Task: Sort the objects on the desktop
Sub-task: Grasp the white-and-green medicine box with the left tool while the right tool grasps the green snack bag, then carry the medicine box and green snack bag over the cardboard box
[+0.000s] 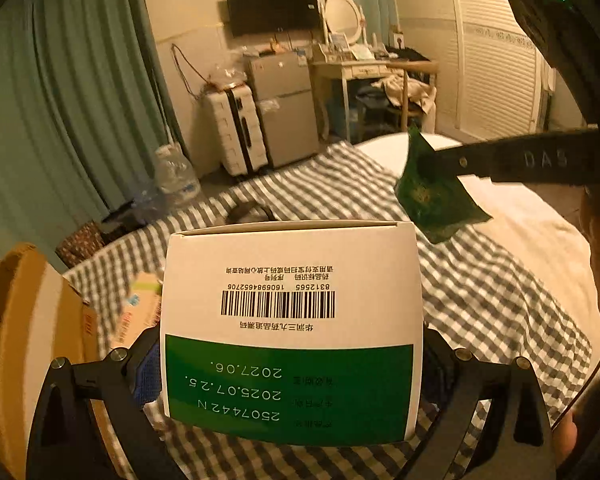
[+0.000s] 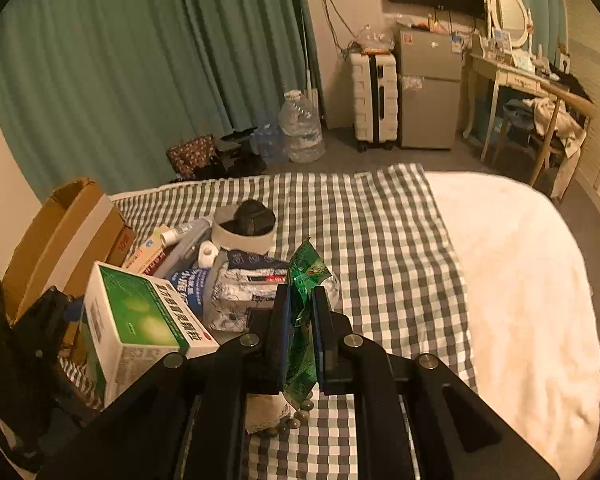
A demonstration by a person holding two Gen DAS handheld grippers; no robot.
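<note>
The left gripper (image 1: 292, 364) has its fingers clamped on a white and green box (image 1: 292, 320), held up over the checked bed cover (image 2: 380, 240). The right gripper (image 2: 302, 332) has its fingers pressed together on a green packet (image 2: 302, 280). Far left, a brown cardboard box (image 2: 64, 232) stands open; its inside is hidden.

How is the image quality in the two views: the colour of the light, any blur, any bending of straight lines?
Left wrist view: warm orange light; the medicine box is sharp, the small carton beside it is blurred, and the curtains bow near the dark corners. Right wrist view: same orange cast, mostly sharp; the checked cloth curves from fisheye distortion.
</note>
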